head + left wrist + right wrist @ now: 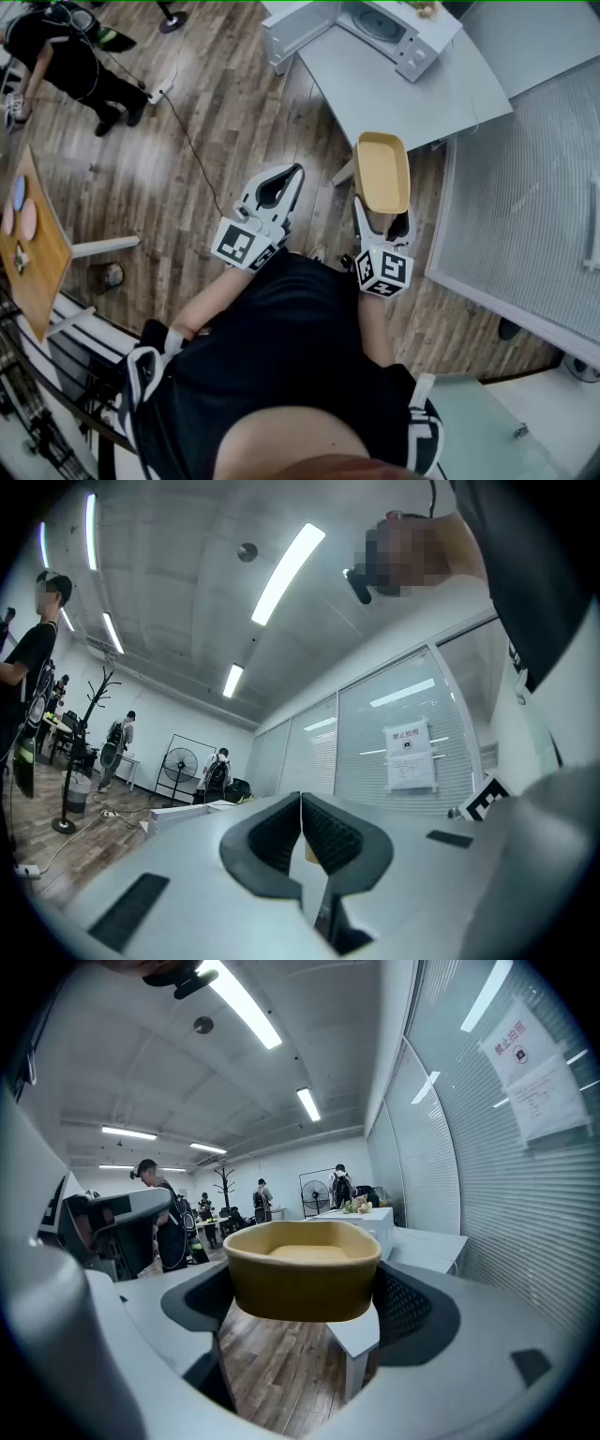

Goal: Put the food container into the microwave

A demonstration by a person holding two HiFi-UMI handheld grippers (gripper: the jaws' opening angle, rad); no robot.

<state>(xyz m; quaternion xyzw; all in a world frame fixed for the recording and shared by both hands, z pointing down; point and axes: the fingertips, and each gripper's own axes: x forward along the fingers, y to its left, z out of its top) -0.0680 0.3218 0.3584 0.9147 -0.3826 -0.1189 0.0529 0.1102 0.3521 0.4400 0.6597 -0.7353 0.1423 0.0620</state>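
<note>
The food container [382, 172] is a tan oval tub, empty, held level in my right gripper [380, 212] above the wooden floor. The right gripper view shows the container [303, 1282] filling the space between the jaws, which are shut on its sides. The white microwave [394, 30] stands on a grey table [403, 89] ahead, its door [292, 32] swung open to the left. In the right gripper view the microwave [361, 1215] is small and far off. My left gripper [278, 187] is beside the right one, shut and empty, jaws touching [301, 829].
A glass wall with blinds [534, 178] runs along the right. A person in black [66, 56] stands at the far left by a cable [192, 141] on the floor. A wooden table [33, 246] holds round plates. A pale green table [487, 422] is near my right side.
</note>
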